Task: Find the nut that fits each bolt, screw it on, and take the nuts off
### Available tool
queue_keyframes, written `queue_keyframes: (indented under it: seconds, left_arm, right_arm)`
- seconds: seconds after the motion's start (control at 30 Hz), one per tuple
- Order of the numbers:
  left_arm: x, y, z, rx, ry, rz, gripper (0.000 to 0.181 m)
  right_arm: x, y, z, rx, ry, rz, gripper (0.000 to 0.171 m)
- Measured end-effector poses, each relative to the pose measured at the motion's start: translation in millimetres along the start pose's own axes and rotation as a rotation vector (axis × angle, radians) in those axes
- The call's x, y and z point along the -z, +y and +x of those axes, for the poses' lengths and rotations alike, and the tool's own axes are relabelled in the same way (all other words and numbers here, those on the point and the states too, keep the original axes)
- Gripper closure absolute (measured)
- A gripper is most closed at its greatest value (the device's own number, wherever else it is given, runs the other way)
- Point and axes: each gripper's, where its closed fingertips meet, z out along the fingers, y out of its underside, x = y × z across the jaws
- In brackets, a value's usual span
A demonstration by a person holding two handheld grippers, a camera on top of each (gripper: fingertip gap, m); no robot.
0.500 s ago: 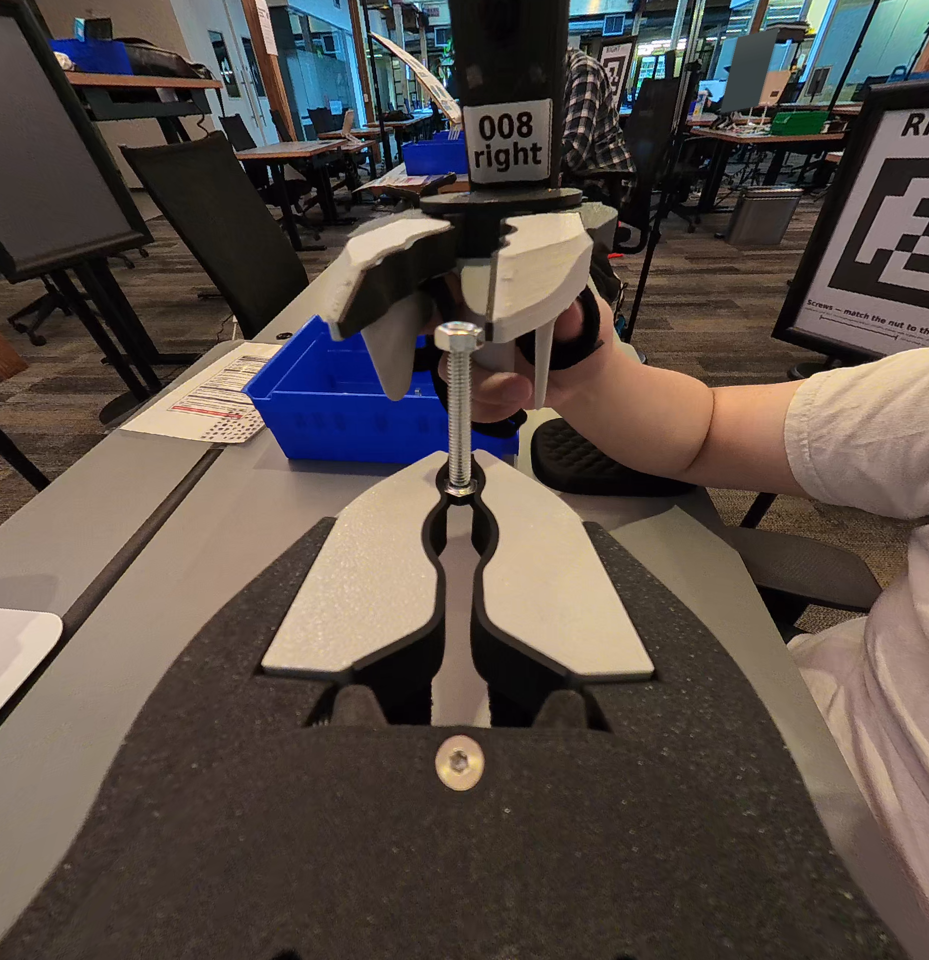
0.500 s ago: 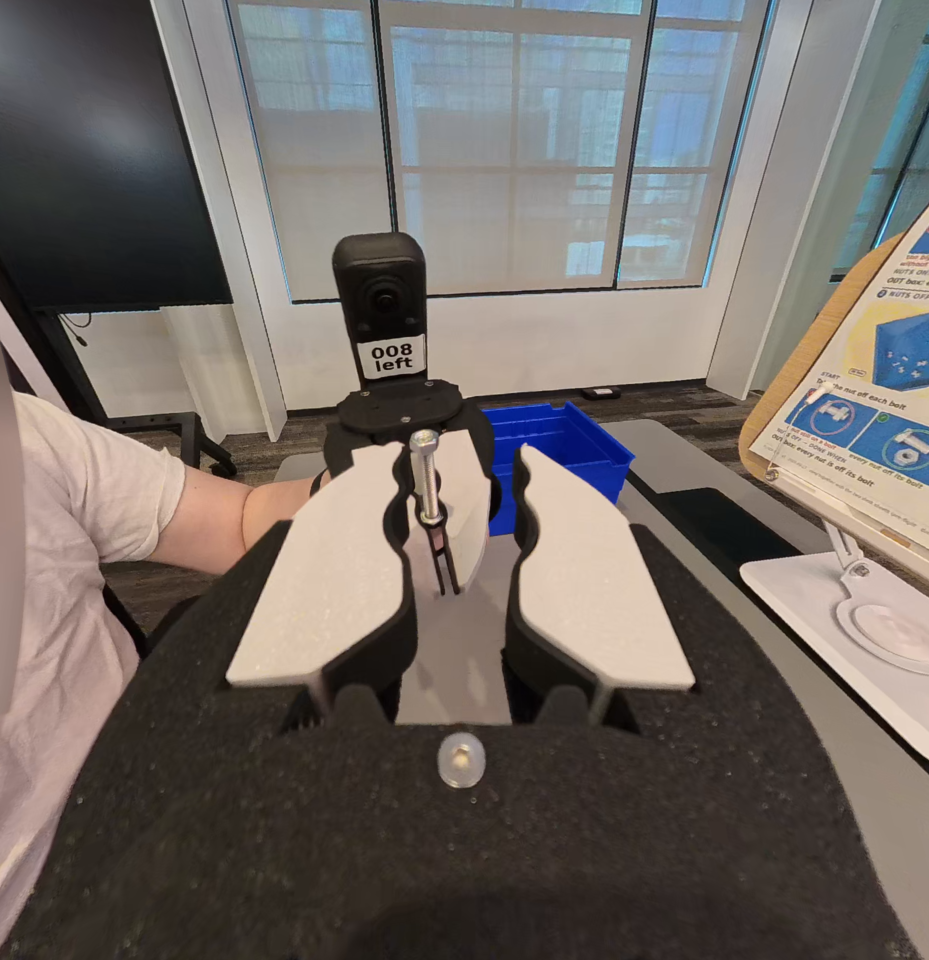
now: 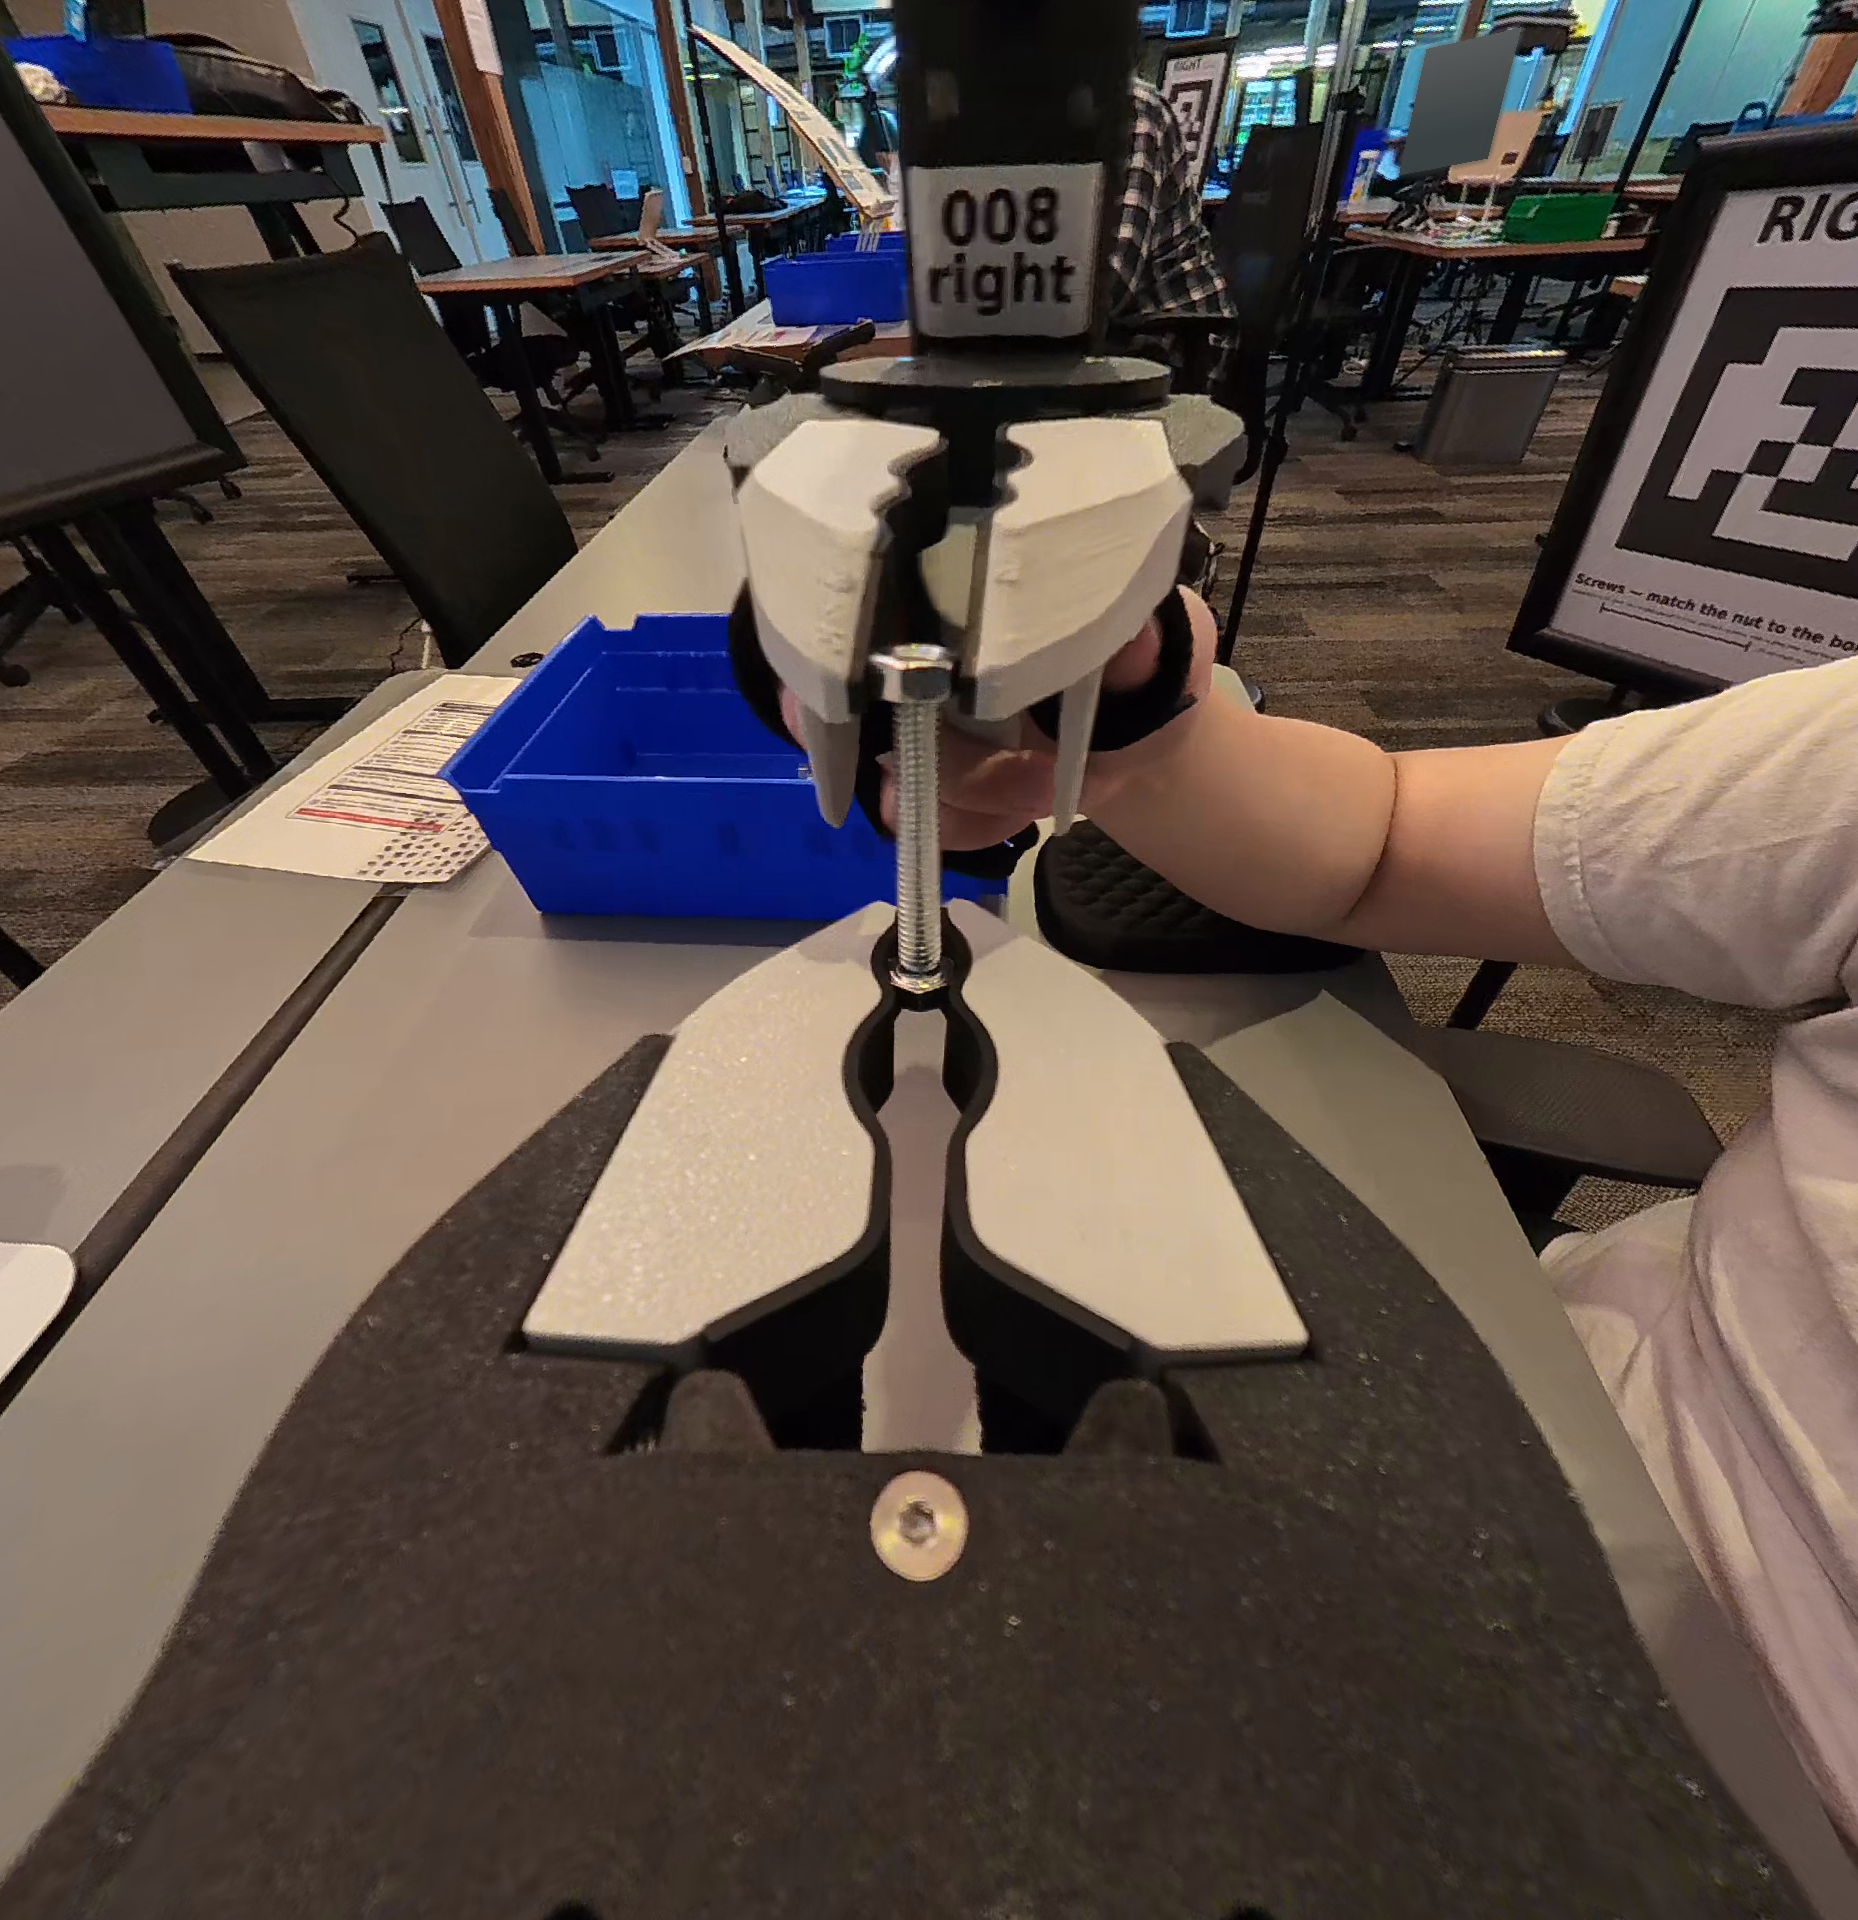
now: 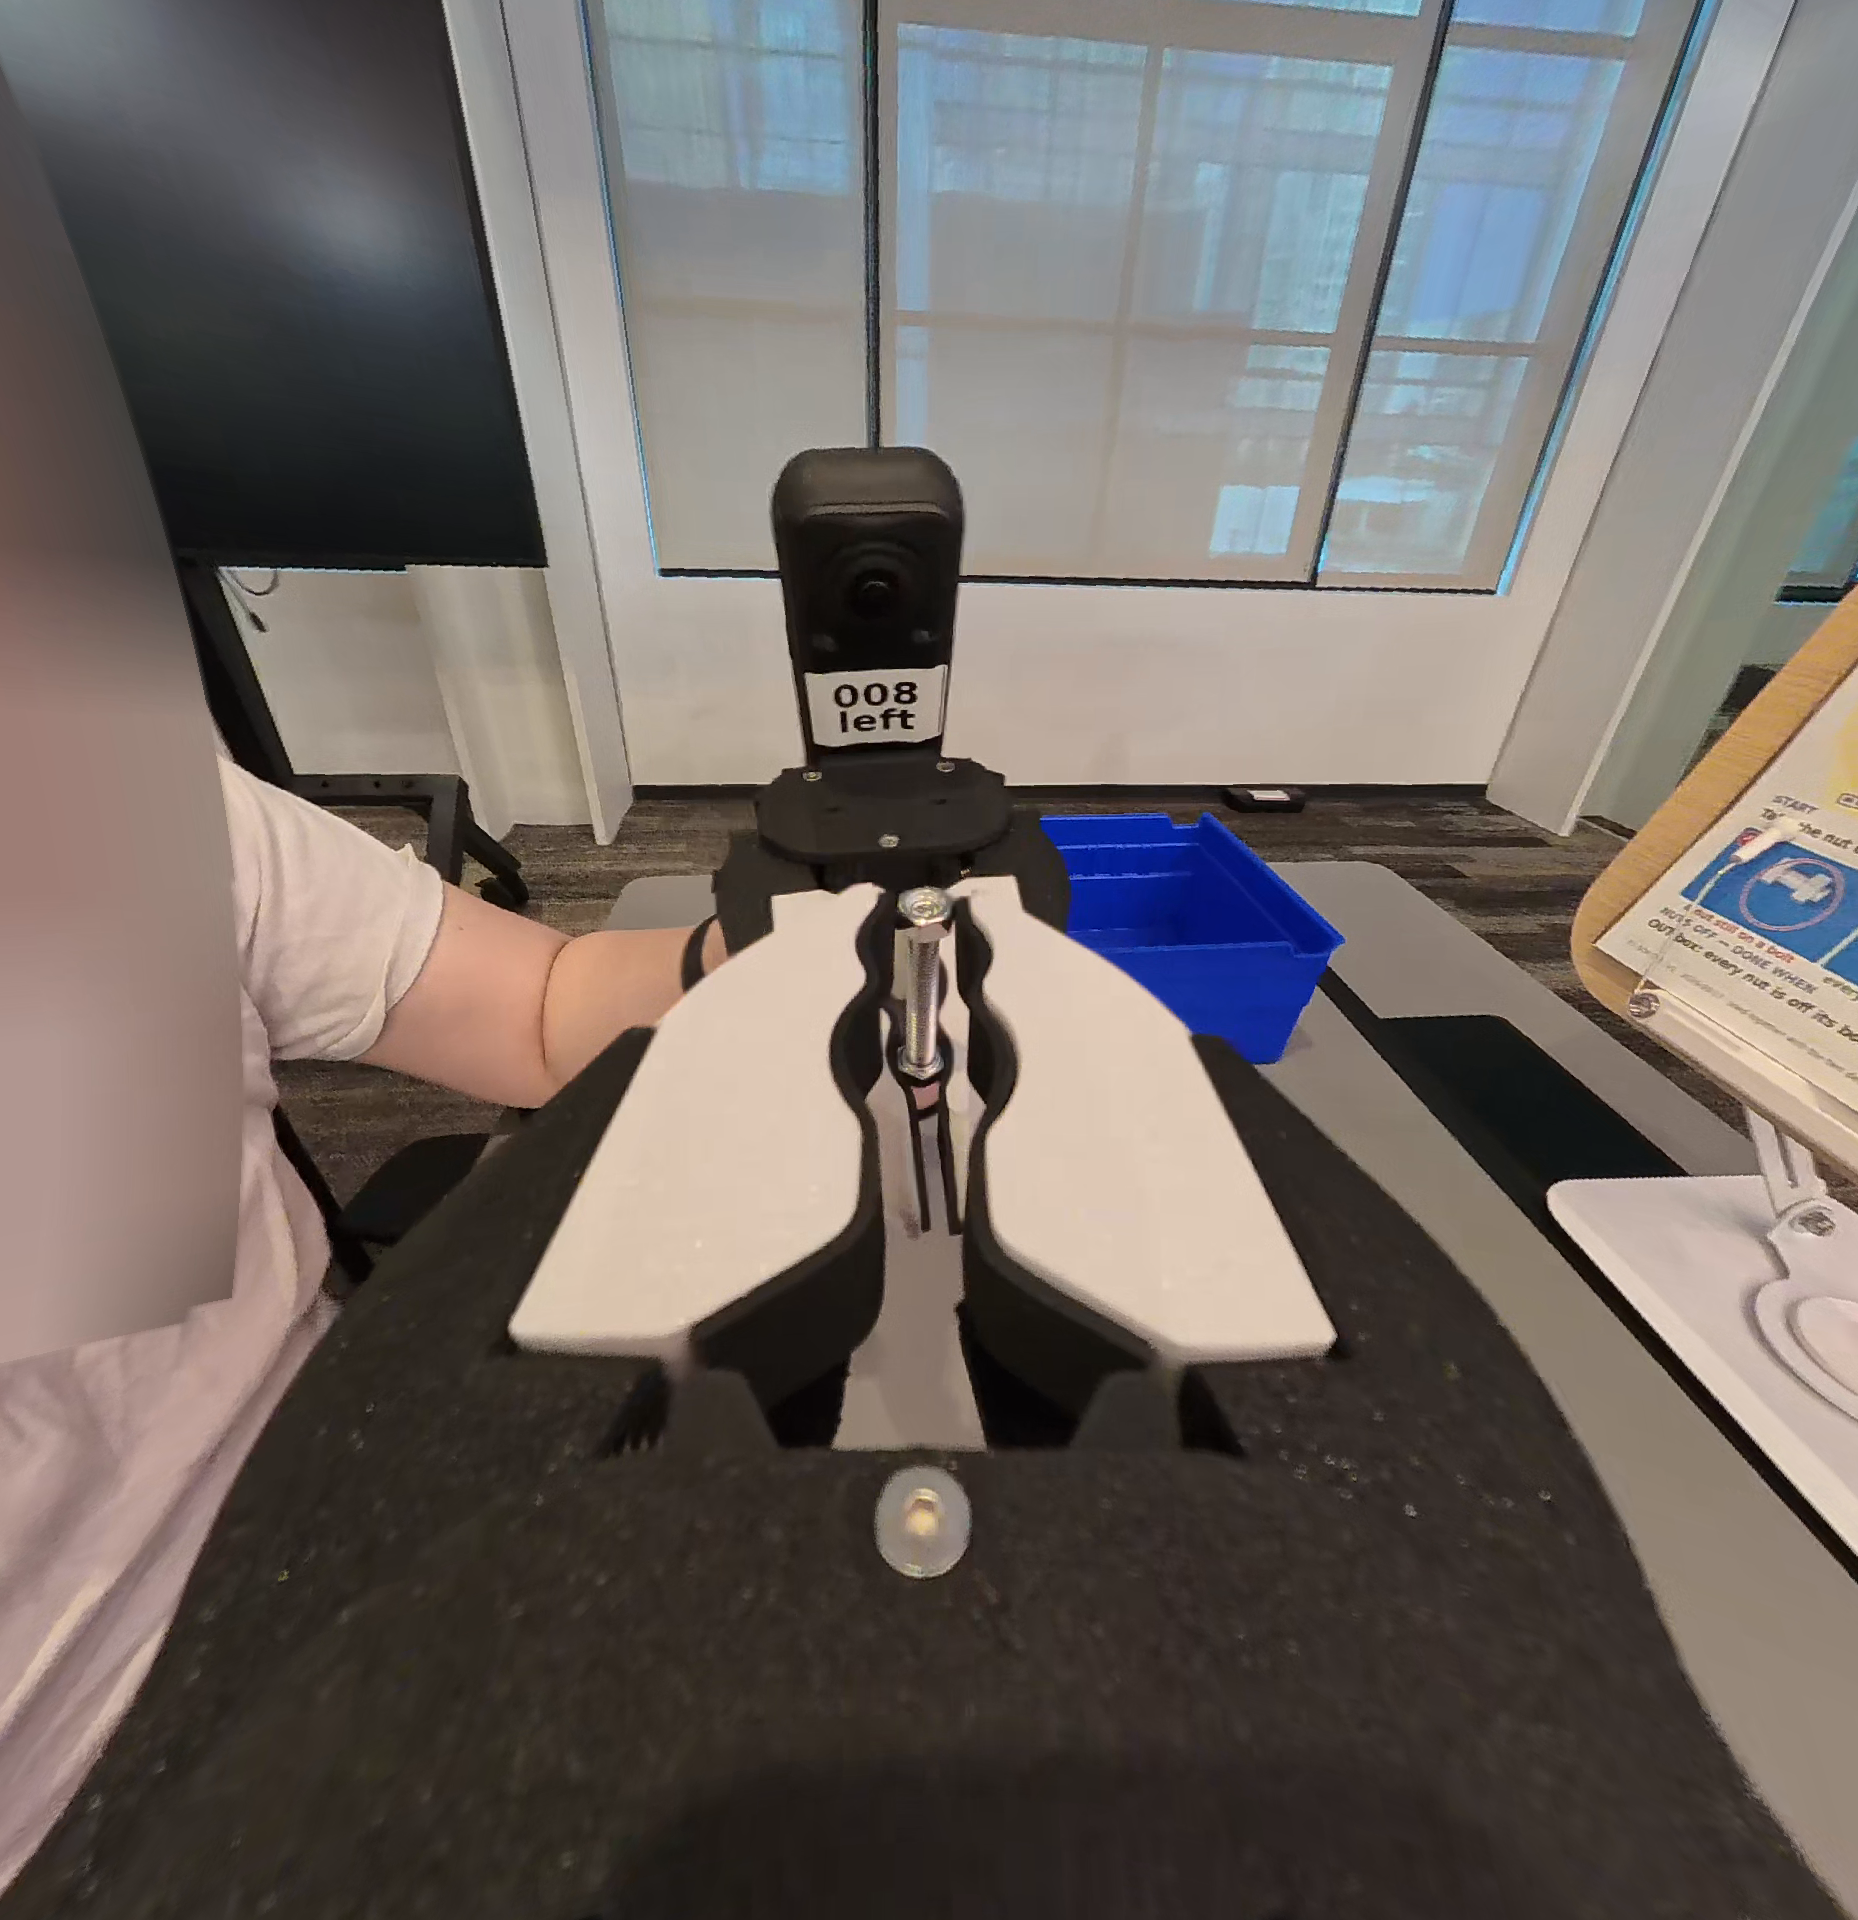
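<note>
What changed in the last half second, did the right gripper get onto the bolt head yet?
Yes, it appears so. The right gripper, open and tilted to one side of the head before, has squared up and closed around the hex head of the bolt. The left gripper still pinches the nut at the bolt's lower end, bolt upright as before. The blue bin has not moved.

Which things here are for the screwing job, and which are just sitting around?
For the job:
- long silver threaded bolt with hex head
- small silver nut at its lower end
- left gripper, shut on the nut
- right gripper, closed around the bolt head
- blue plastic bin

Just lying about:
- black mesh office chair
- printed paper sheet on the grey table
- instruction board on its white stand
</note>
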Motion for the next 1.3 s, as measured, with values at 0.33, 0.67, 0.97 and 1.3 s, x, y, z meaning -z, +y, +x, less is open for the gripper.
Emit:
queue_keyframes:
  seconds: [0.33, 0.67, 0.97, 1.3]
  left_arm:
    - [7.6, -11.5, 103.9, 0.297, 0.753, 0.041, 0.178]
    - [12.7, -16.5, 129.9, 0.467, 1.022, 0.089, 0.178]
    - [12.6, -26.4, 98.9, 0.440, 0.845, 0.174, 0.178]
    - [3.5, -9.2, -28.1, 0.097, -0.196, 0.176, 0.178]
  right_arm:
    - [19.2, -4.3, -71.9, -0.071, -0.601, 0.115, 0.161]
    - [24.8, -2.1, -86.7, -0.120, -0.772, 0.209, 0.161]
    - [19.1, -8.0, -47.2, -0.085, -0.481, 0.180, 0.132]
    - [14.9, -18.5, 33.1, -0.027, 0.290, 0.179, 0.137]
